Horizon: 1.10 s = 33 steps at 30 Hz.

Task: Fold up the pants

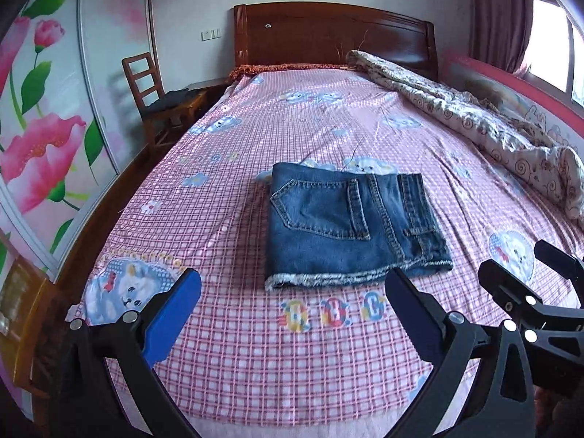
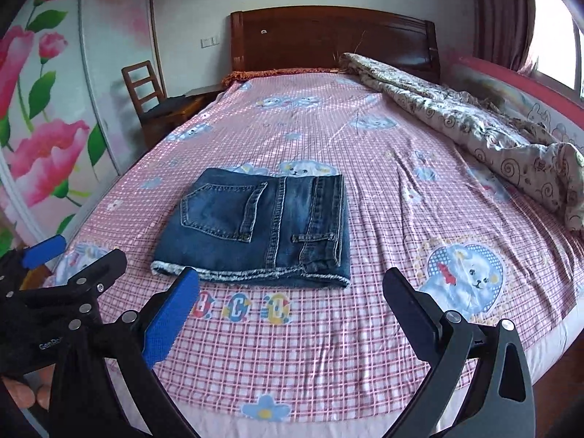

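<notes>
Pants: the denim pants (image 1: 350, 226) lie folded into a compact rectangle near the middle of the bed (image 1: 255, 365), back pocket up, frayed hem edge toward the cameras; nothing touches them.
Left tool: the left tool (image 1: 292, 314) hovers over the near part of the bed, its two fingers spread wide apart, with nothing between them; the blue pad (image 1: 171, 317) shows on one finger.
Right tool: the right tool (image 2: 292, 314) hovers alongside, also spread wide and holding nothing; each tool shows at the edge of the other's view.
Hand: fingertips (image 2: 25, 394) of the person show at the lower left of the right wrist view, behind the left tool's body.
Bedsheet: pink checked sheet (image 2: 328, 357) with cartoon animals and letter prints, fairly smooth around the pants.
Quilt: a rumpled patterned quilt (image 1: 474, 120) is heaped along the right side of the bed, well apart from the pants.
Headboard: dark wooden headboard (image 1: 328, 33) at the far end, with a fringed cloth (image 1: 284, 67) at its foot.
Chair: a wooden chair (image 1: 153, 95) stands left of the bed near the head, with dark cloth on its seat.
Wardrobe: sliding doors with a pink flower print (image 1: 40, 149) run along the left.
Window: curtain (image 1: 500, 14) and window at the far right.
In the way: the bed between the tools and the pants is bare sheet.
</notes>
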### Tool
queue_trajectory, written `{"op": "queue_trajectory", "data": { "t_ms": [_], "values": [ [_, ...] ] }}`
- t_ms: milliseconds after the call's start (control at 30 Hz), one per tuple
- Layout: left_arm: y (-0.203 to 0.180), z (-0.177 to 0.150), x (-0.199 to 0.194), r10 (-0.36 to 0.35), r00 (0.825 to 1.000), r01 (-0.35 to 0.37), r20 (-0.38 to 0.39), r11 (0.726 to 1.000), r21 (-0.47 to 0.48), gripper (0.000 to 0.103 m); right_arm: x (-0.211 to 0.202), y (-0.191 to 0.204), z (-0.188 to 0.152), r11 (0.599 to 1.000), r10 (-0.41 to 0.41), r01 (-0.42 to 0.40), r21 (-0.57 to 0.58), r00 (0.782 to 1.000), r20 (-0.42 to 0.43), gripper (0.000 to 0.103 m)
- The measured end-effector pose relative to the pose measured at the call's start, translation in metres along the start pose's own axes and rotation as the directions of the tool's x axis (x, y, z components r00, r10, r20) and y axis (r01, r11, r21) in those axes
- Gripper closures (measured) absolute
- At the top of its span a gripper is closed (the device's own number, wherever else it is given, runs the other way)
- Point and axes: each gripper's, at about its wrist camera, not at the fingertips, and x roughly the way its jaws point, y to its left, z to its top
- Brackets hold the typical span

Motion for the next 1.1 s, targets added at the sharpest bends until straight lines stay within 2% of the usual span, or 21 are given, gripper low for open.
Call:
{"op": "queue_trajectory", "data": {
  "t_ms": [100,200,300,433,567,633,700,867,1100],
  "values": [
    [-0.003,0.004,0.002,-0.010,0.999,0.010,0.038,1.000,0.007,0.002,-0.004,-0.003,0.004,0.998,-0.055,0.056,-0.011,0.997,0.053,0.004],
    [-0.006,0.007,-0.003,0.006,0.992,-0.011,0.124,0.999,0.038,0.002,-0.010,-0.009,0.004,0.996,-0.085,0.084,0.011,0.991,0.104,0.004],
    [-0.006,0.010,-0.007,0.007,0.980,-0.018,0.197,0.998,0.053,0.002,-0.017,-0.015,0.003,0.995,-0.090,0.084,0.048,0.985,0.149,0.004],
    [-0.004,0.014,-0.013,0.022,0.967,-0.039,0.256,0.997,0.061,0.002,-0.025,-0.017,0.003,0.996,-0.077,0.066,0.060,0.977,0.198,0.004],
    [-0.001,0.017,-0.018,0.033,0.961,-0.044,0.274,0.998,0.035,0.002,-0.031,-0.013,0.006,0.996,-0.078,0.067,0.053,0.972,0.221,0.004],
    [-0.001,0.016,-0.022,0.015,0.958,-0.020,0.285,1.000,0.017,0.002,-0.032,-0.012,0.008,0.996,-0.077,0.065,0.060,0.971,0.226,0.004],
    [0.000,0.014,-0.027,0.013,0.951,-0.015,0.307,1.000,0.004,0.002,-0.033,-0.011,0.009,0.993,-0.110,0.095,0.073,0.965,0.238,0.004],
    [-0.003,0.008,-0.029,-0.003,0.946,-0.003,0.324,1.000,0.017,0.002,-0.029,-0.016,0.010,0.991,-0.112,0.091,0.101,0.968,0.227,0.004],
    [0.001,0.001,-0.024,-0.025,0.939,0.026,0.344,1.000,0.002,0.002,-0.039,-0.011,0.003,0.992,-0.114,0.095,0.080,0.953,0.280,0.004]
  ]
}}
